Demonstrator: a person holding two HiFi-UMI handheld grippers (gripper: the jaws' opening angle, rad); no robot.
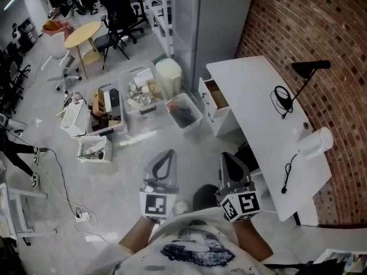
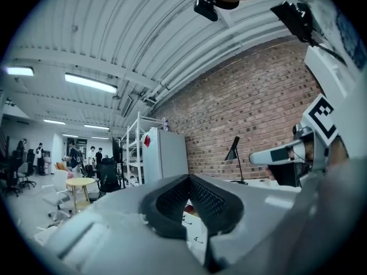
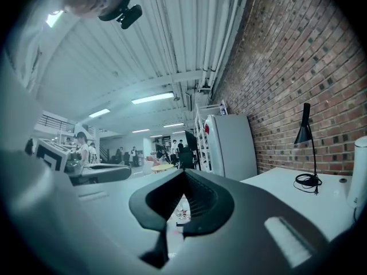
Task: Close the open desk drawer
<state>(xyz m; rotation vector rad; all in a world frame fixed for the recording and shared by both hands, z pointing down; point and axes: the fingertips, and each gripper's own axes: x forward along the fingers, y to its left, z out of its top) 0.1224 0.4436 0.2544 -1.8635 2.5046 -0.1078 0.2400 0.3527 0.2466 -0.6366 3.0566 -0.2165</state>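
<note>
Zero progress on this one as far as I can see, right? The drawer [image 1: 217,94] is hanging open at the far end of the white bench [image 1: 258,113], pulled out toward the open floor, and nothing's touching it.

Reply: Yep, the whole job is left to do. The left tongs [image 1: 170,153] and right tongs [image 1: 225,155] are both up near the person's chest, well apart from the drawer. Each gripper view shows the tips pressed together with nothing pinched between them. My guess at the plan: walk over, set one pair flat against the drawer front, and push until it sits flush.

Anything in the drawer that could jam it?

Reply: Can't tell. The head view only gives a brownish inside, too small to read. The bench top has a coiled cable [image 1: 281,94], a black lamp [image 1: 310,66] and a white roll [image 1: 317,141], none of them near the drawer. The floor is busier. A clear bin [image 1: 196,112] with something dark in it sits just beside the drawer. A second bin [image 1: 148,111] is crammed with small odds and ends, and a third bin [image 1: 114,129] holds boxes. Further out there's a white basket [image 1: 73,119] and a shallow tray [image 1: 94,158]. That nearest bin is what I'd watch — it's right where you'd stand.
</note>
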